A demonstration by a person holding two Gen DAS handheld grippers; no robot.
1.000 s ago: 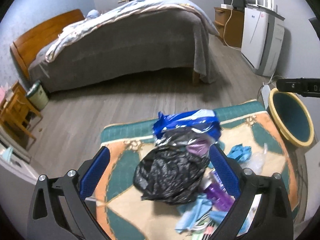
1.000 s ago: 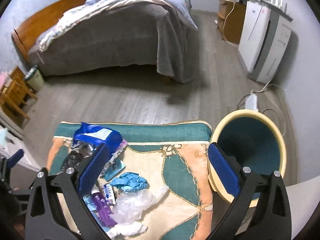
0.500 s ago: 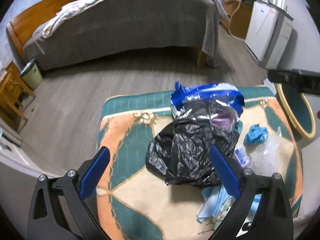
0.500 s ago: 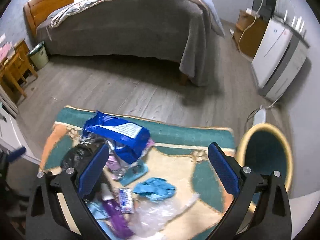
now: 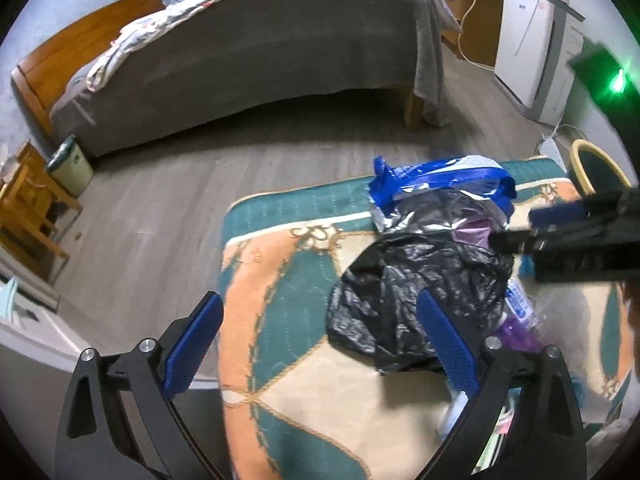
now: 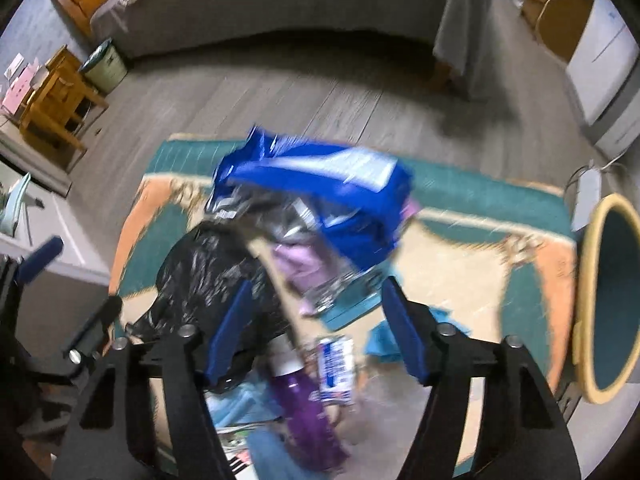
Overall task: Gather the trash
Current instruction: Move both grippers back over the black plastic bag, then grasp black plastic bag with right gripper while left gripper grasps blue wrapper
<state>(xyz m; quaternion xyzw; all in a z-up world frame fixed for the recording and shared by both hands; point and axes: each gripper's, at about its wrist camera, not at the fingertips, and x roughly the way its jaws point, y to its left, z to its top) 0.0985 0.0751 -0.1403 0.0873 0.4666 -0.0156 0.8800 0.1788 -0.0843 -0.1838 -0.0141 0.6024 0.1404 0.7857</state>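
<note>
A trash pile lies on a patterned rug (image 5: 280, 280): a crumpled black plastic bag (image 5: 416, 292), a blue and silver foil bag (image 5: 440, 184), a purple bottle (image 6: 308, 412), a small white and blue packet (image 6: 336, 368) and blue crumpled scraps (image 6: 384, 340). My left gripper (image 5: 320, 344) is open and empty, just left of the black bag (image 6: 212, 276). My right gripper (image 6: 316, 332) is open and empty above the pile, over the bottle and packet; it shows side-on in the left wrist view (image 5: 560, 236). The foil bag (image 6: 332, 192) is blurred.
A yellow-rimmed teal bin (image 6: 612, 300) stands at the rug's right end, also in the left wrist view (image 5: 592, 168). A grey-covered bed (image 5: 248, 52) fills the back. A white appliance (image 5: 532, 52) stands at the right wall, a small green bin (image 5: 72, 164) and wooden chair (image 5: 28, 208) at left.
My right gripper has swung left and down from the bin side to over the trash pile. My left gripper has drifted left, so the black bag now sits by its right finger.
</note>
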